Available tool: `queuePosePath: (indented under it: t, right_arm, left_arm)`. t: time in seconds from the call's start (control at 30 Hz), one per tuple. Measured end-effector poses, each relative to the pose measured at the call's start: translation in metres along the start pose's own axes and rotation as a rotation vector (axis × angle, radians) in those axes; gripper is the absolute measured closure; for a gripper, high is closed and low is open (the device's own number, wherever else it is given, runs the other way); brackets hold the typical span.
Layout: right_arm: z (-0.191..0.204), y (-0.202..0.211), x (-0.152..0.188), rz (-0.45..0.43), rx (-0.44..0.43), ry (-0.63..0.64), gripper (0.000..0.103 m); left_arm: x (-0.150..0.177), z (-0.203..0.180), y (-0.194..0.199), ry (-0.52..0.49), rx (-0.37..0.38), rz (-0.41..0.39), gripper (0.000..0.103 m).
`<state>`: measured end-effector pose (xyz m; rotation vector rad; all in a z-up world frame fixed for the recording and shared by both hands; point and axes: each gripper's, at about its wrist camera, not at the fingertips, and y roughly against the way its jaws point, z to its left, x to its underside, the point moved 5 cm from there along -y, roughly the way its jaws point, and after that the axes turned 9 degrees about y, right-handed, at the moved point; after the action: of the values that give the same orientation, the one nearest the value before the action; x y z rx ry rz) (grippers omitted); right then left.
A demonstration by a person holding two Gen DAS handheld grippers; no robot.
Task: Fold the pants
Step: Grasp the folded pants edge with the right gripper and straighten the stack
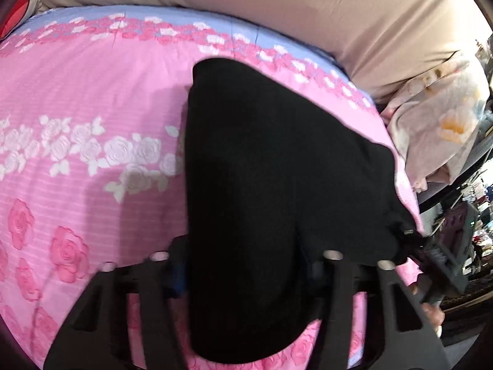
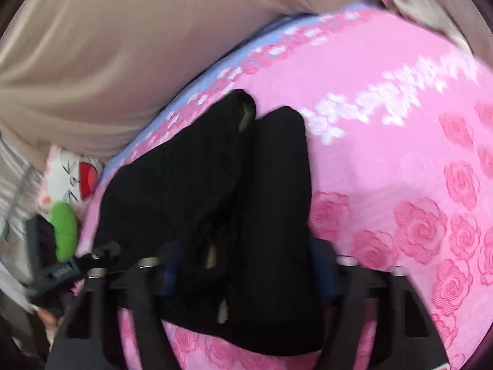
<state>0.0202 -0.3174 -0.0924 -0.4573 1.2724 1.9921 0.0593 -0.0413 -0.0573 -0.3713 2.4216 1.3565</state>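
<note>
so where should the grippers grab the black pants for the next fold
Judging from the pose, grip the black pants at their near end, coming in low from the near edge of the pink bedspread. They lie lengthwise away from both cameras, so lifting that end should carry it over the far end.

We list: a pink rose-patterned bedspread (image 1: 92,98) with a lilac border; beige draped fabric (image 1: 308,3) behind; a white cartoon-faced plush (image 2: 72,175), possibly a pillow.
</note>
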Motion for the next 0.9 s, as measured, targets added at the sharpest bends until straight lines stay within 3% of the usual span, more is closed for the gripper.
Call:
queuePosePath:
  t: [0.1, 0.2, 0.27, 0.33, 0.37, 0.4, 0.43, 0.57, 0.67, 0.83, 0.87, 0.9]
  right_arm:
    - [0.032, 0.015, -0.01, -0.046, -0.011, 0.054, 0.065]
    - [0.063, 0.024, -0.013, -0.054, -0.115, 0.094, 0.065]
    - [0.076, 0.008, -0.001, 0.008, -0.149, 0.124, 0.056]
    - [0.075, -0.017, 0.019, 0.086, -0.06, 0.158, 0.037]
    - [0.072, -0.019, 0.025, 0.079, -0.03, 0.148, 0.037]
    - [0.071, -0.016, 0.026, 0.063, -0.052, 0.129, 0.037]
    - [0.072, -0.005, 0.022, 0.046, -0.046, 0.104, 0.037]
    - [0.096, 0.02, -0.006, -0.047, 0.016, 0.19, 0.034]
    - [0.112, 0.012, -0.028, -0.066, 0.026, 0.236, 0.031]
    - [0.113, -0.066, -0.03, 0.09, 0.015, 0.23, 0.03]
    - [0.115, -0.072, -0.025, 0.092, 0.016, 0.226, 0.039]
    - [0.127, -0.073, -0.023, 0.074, 0.02, 0.275, 0.066]
  left_arm:
    - [-0.005, 0.004, 0.028, -0.006, 0.016, -0.022, 0.066]
    - [-0.007, 0.019, 0.066, -0.028, -0.028, -0.081, 0.064]
    - [-0.005, 0.038, 0.076, -0.025, -0.086, -0.088, 0.055]
    - [0.001, 0.066, 0.07, -0.014, -0.205, -0.074, 0.042]
    - [0.004, 0.078, 0.07, -0.01, -0.289, -0.1, 0.039]
    - [0.004, 0.08, 0.075, -0.019, -0.299, -0.121, 0.024]
    - [0.005, 0.083, 0.084, -0.021, -0.326, -0.16, 0.019]
    - [-0.003, 0.074, 0.119, -0.067, -0.496, -0.342, 0.016]
    - [-0.006, 0.062, 0.123, -0.077, -0.484, -0.368, 0.011]
    - [0.001, 0.055, 0.115, -0.075, -0.454, -0.335, 0.01]
    - [0.005, 0.055, 0.113, -0.08, -0.456, -0.329, 0.01]
    - [0.006, 0.057, 0.11, -0.086, -0.466, -0.318, 0.01]
